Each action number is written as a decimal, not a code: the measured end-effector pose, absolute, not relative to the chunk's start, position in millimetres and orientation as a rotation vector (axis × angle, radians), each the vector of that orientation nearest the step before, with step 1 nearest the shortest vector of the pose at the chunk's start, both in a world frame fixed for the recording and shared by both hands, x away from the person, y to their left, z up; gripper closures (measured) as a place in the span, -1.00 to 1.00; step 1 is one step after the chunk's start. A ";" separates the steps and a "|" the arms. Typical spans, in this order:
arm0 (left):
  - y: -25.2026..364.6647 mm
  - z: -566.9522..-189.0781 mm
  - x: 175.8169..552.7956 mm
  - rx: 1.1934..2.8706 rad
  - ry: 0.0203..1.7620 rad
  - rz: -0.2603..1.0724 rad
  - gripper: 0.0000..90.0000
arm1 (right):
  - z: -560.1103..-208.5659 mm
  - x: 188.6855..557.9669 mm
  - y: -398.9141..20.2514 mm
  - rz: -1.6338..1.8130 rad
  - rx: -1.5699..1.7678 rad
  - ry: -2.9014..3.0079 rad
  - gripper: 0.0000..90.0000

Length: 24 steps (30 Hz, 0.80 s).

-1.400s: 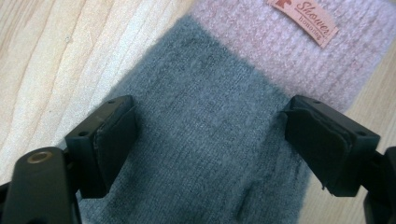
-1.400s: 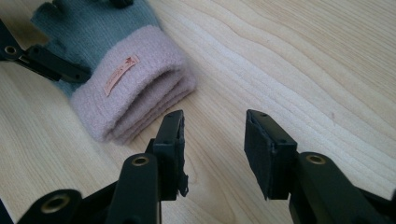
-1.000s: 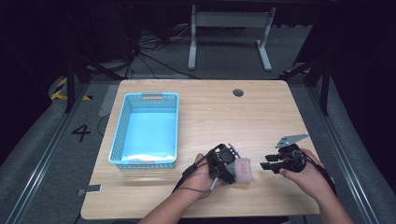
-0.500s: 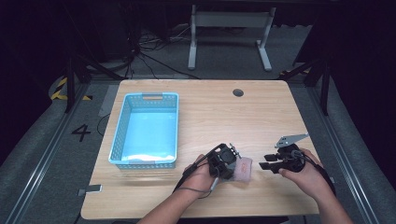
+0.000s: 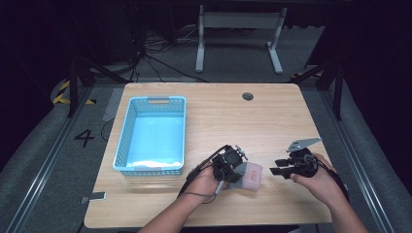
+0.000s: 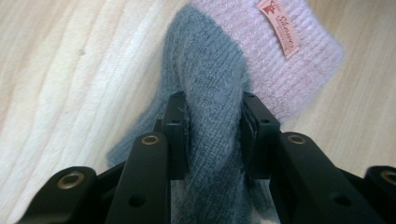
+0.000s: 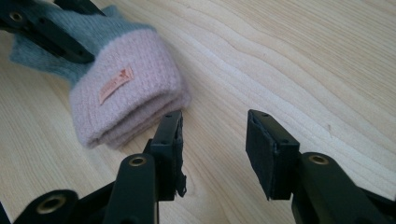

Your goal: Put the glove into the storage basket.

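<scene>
A folded knit sock (image 5: 251, 174), grey with a pink cuff and a small orange label, lies on the wooden table (image 5: 233, 121) near its front edge. My left gripper (image 5: 239, 174) has just been closing its jaws. They now press on the sock's grey part (image 6: 212, 93) from both sides, with the pink cuff (image 6: 285, 65) beyond the tips. In the left gripper view the left gripper (image 6: 214, 135) pinches the knit into a ridge. My right gripper (image 5: 273, 171) stands open just right of the cuff (image 7: 126, 98). The right gripper (image 7: 214, 140) has nothing between its pads.
A light blue plastic basket (image 5: 124, 145) stands on the left half of the table. A round cable hole (image 5: 248, 96) sits near the far edge. A metal stand (image 5: 238, 29) and cables are on the floor behind the table.
The left gripper's jaws have closed onto the grey part of the sock. The right hand and its gripper have kept still.
</scene>
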<state>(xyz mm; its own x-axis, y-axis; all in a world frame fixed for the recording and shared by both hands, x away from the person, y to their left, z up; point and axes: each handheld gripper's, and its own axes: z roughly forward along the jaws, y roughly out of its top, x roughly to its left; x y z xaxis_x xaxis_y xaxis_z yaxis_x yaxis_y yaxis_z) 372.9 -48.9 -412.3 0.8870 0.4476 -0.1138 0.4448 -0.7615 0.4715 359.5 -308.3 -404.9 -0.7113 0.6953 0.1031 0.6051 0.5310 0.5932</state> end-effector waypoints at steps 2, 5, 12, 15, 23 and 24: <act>-43.6 -406.2 372.9 2.538 0.652 0.003 0.50 | -404.5 360.8 -307.5 0.931 1.118 2.619 0.27; -35.2 -397.3 372.8 2.510 0.667 -0.001 0.50 | -403.7 362.8 -306.0 0.938 1.110 2.621 0.27; -15.7 -380.5 372.4 2.470 0.691 -0.012 0.50 | -404.0 369.3 -301.0 0.941 1.091 2.638 0.26; -8.4 -374.7 372.5 2.465 0.699 -0.008 0.50 | -404.9 372.0 -298.8 0.941 1.086 2.648 0.26; 7.1 -363.4 373.0 2.434 0.730 0.004 0.50 | -406.1 377.2 -292.0 0.944 1.065 2.668 0.25; 9.3 -361.6 373.1 2.434 0.731 0.005 0.50 | -406.3 377.3 -291.3 0.944 1.066 2.669 0.25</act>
<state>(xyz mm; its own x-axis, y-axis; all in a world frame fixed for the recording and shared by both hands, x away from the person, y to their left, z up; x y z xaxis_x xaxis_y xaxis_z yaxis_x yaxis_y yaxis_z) 373.1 9.3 -361.6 0.8491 0.5036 -0.1591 0.5015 -0.6742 0.5422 377.3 -291.3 -406.3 -0.7456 0.6560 0.1169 0.5837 0.5583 0.5896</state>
